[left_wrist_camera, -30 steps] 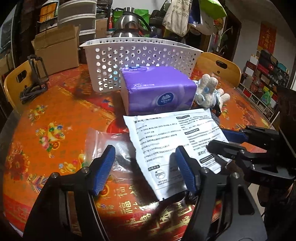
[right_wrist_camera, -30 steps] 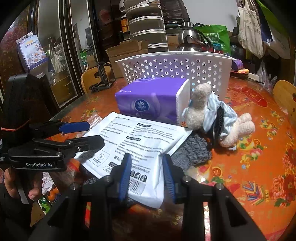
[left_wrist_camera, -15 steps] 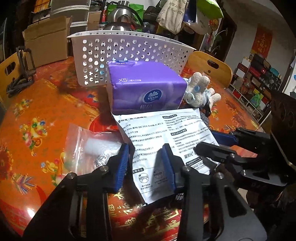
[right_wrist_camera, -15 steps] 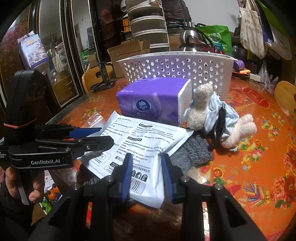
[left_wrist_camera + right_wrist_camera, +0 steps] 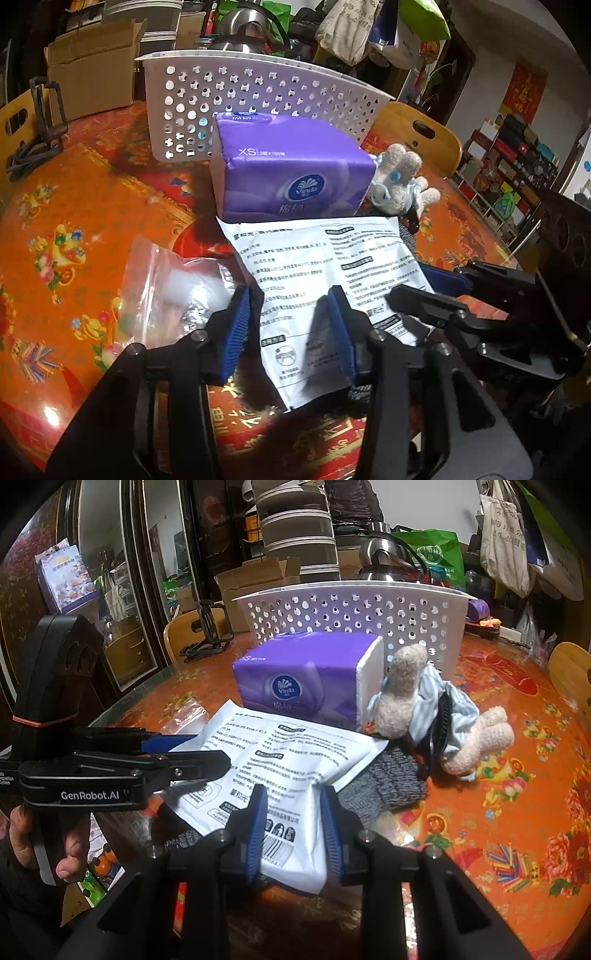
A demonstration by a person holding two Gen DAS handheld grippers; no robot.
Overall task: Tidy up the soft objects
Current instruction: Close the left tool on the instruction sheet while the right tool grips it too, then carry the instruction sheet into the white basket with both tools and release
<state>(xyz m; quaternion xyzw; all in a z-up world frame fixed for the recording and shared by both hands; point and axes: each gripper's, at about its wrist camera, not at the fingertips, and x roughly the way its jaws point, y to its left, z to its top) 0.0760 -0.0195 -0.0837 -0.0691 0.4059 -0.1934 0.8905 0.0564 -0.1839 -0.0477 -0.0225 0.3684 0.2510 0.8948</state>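
- A white printed pouch is seen lying flat at the near edge of the tabletop, in front of a purple tissue pack.
- Its near corner is pinched in the narrowed jaws of the right gripper, which have just been closing.
- Its other near corner is straddled by the left gripper, jaws reopened slightly; contact cannot be told.
- A knitted toy and a white basket are set behind.

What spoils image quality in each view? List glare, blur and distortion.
Left wrist view: fisheye bends the basket rim, dark corners; glare patches on the glossy tablecloth; the clear bag looks smeared. Right wrist view: same bending and dark corners; glare along the table far edge; print on the white pack is too soft to read.
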